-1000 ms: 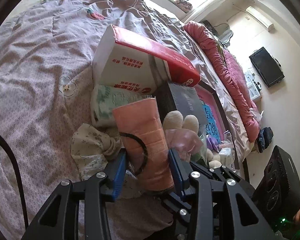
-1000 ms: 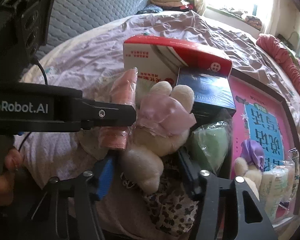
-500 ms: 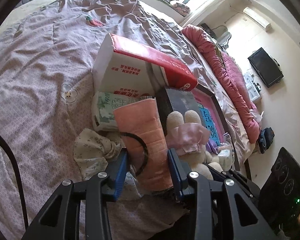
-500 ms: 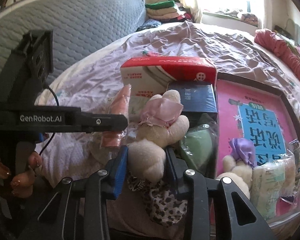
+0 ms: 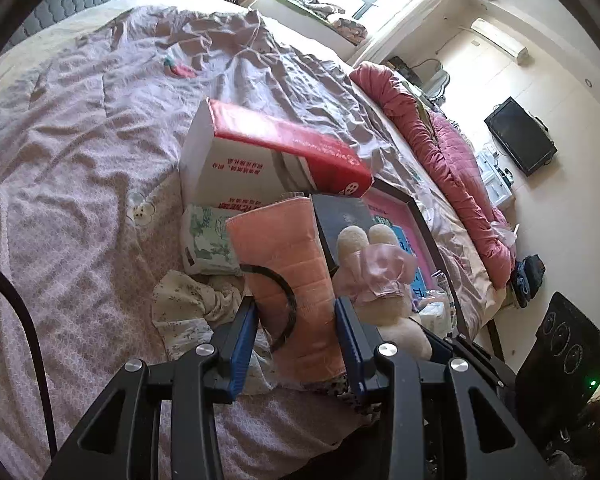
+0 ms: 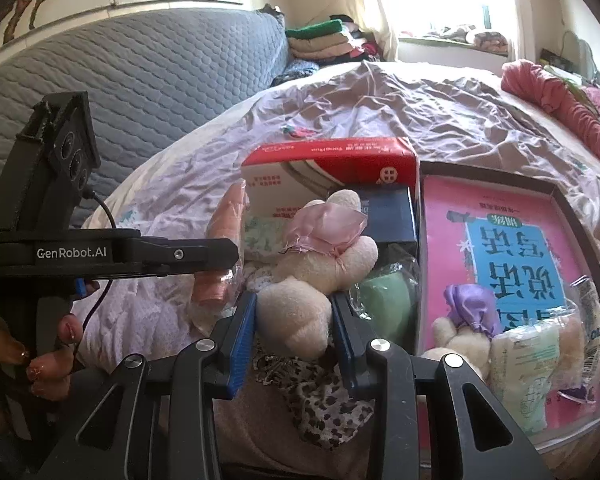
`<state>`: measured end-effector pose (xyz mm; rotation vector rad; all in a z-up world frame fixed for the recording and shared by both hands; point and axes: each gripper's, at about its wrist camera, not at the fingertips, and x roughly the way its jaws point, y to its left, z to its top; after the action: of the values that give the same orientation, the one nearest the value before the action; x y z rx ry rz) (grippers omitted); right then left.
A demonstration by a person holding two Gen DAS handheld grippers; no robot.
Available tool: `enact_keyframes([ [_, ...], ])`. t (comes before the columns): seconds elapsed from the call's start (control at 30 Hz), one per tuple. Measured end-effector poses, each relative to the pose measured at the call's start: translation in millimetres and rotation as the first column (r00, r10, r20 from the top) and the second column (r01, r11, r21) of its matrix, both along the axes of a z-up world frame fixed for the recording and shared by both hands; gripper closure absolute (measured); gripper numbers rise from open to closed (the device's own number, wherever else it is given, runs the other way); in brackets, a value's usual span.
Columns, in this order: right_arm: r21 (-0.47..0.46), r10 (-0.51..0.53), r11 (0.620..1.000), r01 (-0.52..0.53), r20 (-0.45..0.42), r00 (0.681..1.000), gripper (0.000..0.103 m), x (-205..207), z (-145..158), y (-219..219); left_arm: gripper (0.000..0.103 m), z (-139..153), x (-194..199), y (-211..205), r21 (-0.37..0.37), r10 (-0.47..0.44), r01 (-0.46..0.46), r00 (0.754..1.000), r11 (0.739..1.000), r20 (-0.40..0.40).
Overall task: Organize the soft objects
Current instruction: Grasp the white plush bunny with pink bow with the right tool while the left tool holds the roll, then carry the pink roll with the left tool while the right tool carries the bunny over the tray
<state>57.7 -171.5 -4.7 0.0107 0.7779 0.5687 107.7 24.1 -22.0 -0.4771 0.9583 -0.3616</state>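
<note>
- Now holding two soft things at once, one in each tool, above the wrinkled pale purple bed cover [image 5: 80,184].
- Left gripper [image 5: 296,332]: closed on the folded peach-pink towel in clear wrap [image 5: 288,280], blue pads pressed on both sides of its low end.
- Towel's long side running from the pads up toward 12 o'clock, top edge near the red and white cardboard box [image 5: 260,160].
- Right gripper [image 6: 294,328]: closed on the round bottom of the cream plush bunny with a pink ribbon bow [image 6: 320,264].
- Bunny's long side leaning up toward 1 o'clock, ears near the dark blue box [image 6: 392,216].
- Seen from the right wrist, towel at 10 o'clock, bunny just beside it.
- Flat black-rimmed tray with a pink picture bottom [image 6: 548,216] lying at 2 o'clock from the bunny, so much nearer the right tool than the left.
- Already in that tray: a small cream bunny with a purple bow [image 6: 464,320] and a pale wrapped pack [image 6: 528,364], both at the near end.
- Probably the tray next, bunny first, toward the bare pink part at the far end.
- Left on the bed below: a floral white cloth [image 5: 188,300] and a leopard-spot cloth [image 6: 324,400].
</note>
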Motion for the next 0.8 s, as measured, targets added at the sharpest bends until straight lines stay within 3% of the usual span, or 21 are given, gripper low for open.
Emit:
enact_keyframes([
  [0.37,0.022,-0.015,1.000,0.013,0.064,0.998,0.065,-10,22,-7,0.063,24,-14,-10,0.048,0.014,-0.017,0.998,0.999,0.060],
  [0.8,0.068,-0.069,0.996,0.063,0.083,0.994,0.065,-17,43,-36,0.063,43,-28,-42,0.073,-0.036,0.031,0.997,0.997,0.069],
])
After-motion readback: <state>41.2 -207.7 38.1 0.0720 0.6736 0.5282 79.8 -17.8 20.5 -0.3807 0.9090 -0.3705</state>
